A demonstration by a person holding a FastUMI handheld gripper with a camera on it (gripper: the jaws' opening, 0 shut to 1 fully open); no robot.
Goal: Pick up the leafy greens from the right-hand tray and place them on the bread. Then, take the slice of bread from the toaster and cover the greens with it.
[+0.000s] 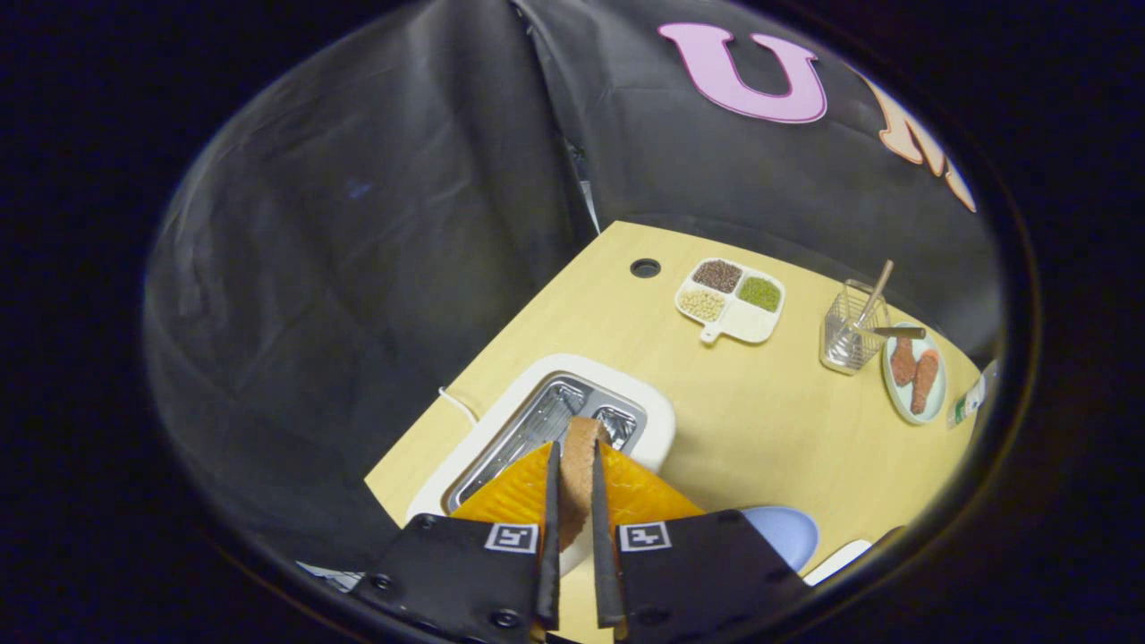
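With the claw [572,528] clamped on the bread slice [577,474] above the toaster [657,420], keep it level while carrying.

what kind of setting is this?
Likely a staged kitchen-style tabletop in a cloth-walled booth: a toaster on a wooden table, a divided dish of grains and a utensil basket. The gripper is shut on a bread slice.

Gripper [573,465] clamps bread slice [579,447] edge-on, apparently lifted just above toaster [657,416] slots.
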